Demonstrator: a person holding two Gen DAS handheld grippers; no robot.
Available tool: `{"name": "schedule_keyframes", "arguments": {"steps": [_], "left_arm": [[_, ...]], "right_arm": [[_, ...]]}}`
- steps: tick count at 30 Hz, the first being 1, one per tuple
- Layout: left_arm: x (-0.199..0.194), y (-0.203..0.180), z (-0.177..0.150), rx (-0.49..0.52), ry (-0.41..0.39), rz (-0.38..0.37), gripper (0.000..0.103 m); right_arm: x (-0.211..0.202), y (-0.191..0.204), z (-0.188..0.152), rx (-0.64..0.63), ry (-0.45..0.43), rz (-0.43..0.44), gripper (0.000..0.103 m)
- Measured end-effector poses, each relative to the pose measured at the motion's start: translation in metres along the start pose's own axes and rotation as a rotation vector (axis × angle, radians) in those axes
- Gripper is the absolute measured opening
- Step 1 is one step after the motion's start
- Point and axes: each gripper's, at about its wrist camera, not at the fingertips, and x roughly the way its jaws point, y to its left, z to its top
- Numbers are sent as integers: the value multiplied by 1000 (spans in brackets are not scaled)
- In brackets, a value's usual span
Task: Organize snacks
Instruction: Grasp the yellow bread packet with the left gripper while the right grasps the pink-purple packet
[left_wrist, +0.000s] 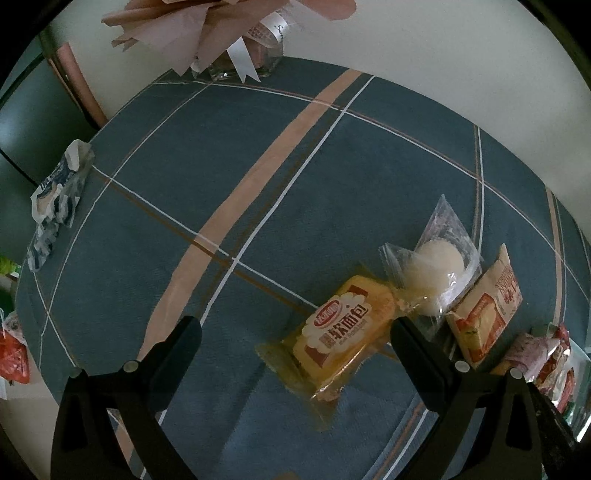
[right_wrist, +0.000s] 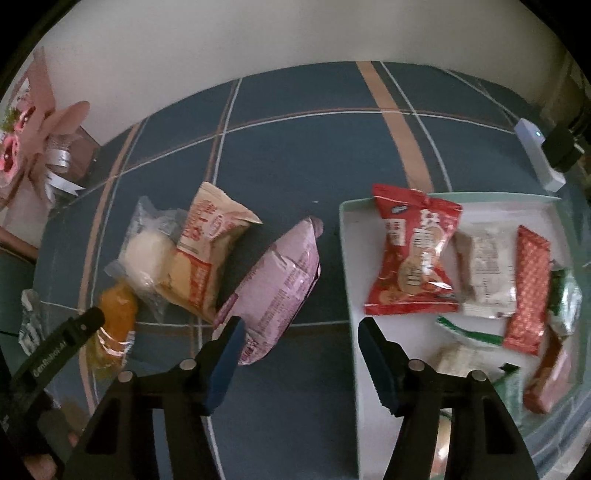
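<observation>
My left gripper (left_wrist: 295, 328) stands wide open, low over the blue plaid tablecloth (left_wrist: 258, 177). A yellow bread packet (left_wrist: 343, 332) lies between its fingers, nearer the right one, and no pad presses on it. Right of that lie a white round snack in clear wrap (left_wrist: 439, 266) and a beige packet (left_wrist: 484, 314). My right gripper (right_wrist: 301, 325) is open over bare cloth, between a pink packet (right_wrist: 280, 280) by its left finger and the pale tray (right_wrist: 351, 258) by its right finger. The tray holds several snacks, among them a red packet (right_wrist: 413, 258).
A blue-and-white packet (left_wrist: 55, 199) lies at the table's left edge, with a red packet (left_wrist: 13, 358) below it. A pink paper bouquet in a glass vase (left_wrist: 221, 33) stands at the back by the wall. A white device (right_wrist: 535, 147) sits behind the tray.
</observation>
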Motion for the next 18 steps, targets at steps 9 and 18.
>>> {"name": "schedule_keyframes", "arguments": {"steps": [9,18], "left_arm": [[0,0,0,-1,0,-5,102],[0,0,1,-15,-18,-26,102]], "right_arm": [[-18,-2,2,-21,-32,-23,64],[4,14,-4,-63,-21,3,64]]}}
